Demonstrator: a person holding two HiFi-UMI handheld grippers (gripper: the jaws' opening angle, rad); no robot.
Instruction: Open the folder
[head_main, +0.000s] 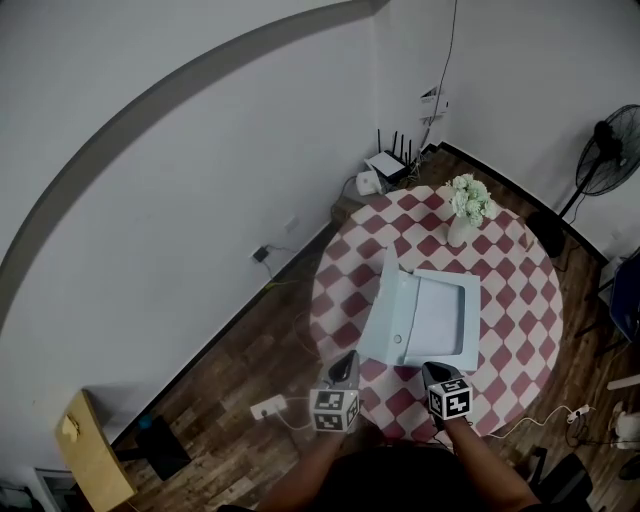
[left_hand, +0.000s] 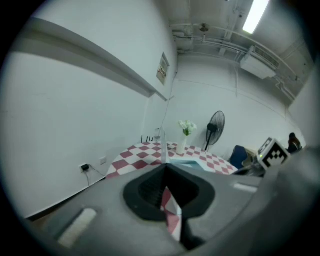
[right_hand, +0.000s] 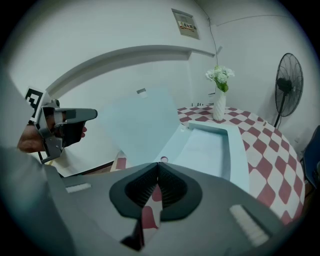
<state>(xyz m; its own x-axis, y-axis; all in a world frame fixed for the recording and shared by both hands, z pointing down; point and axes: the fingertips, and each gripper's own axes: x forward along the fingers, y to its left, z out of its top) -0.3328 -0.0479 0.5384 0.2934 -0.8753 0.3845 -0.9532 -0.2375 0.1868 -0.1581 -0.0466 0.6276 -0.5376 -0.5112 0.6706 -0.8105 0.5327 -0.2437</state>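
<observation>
Folder: the folder (head_main: 441, 318) is a pale blue one lying around the middle of the round checkered table (head_main: 523, 291). It's already open, with the cover (head_main: 384, 308) standing up on its left side and the tray part flat to the right.
Left gripper: the left gripper (head_main: 346, 371) hangs at the near left edge of the table, just short of the folder's near corner. Jaws clenched together with nothing in them.
Right gripper: the right gripper (head_main: 436, 371) sits over the near edge of the table, right by the folder's near side. Jaws also pressed together and empty. I think the tips are just clear of the folder, but it's hard to be sure from above.
Vase: the white vase (head_main: 461, 230) of white flowers stands at the far side of the table, just beyond the folder.
Fan: a standing fan (head_main: 609, 153) is on the floor, far right.
</observation>
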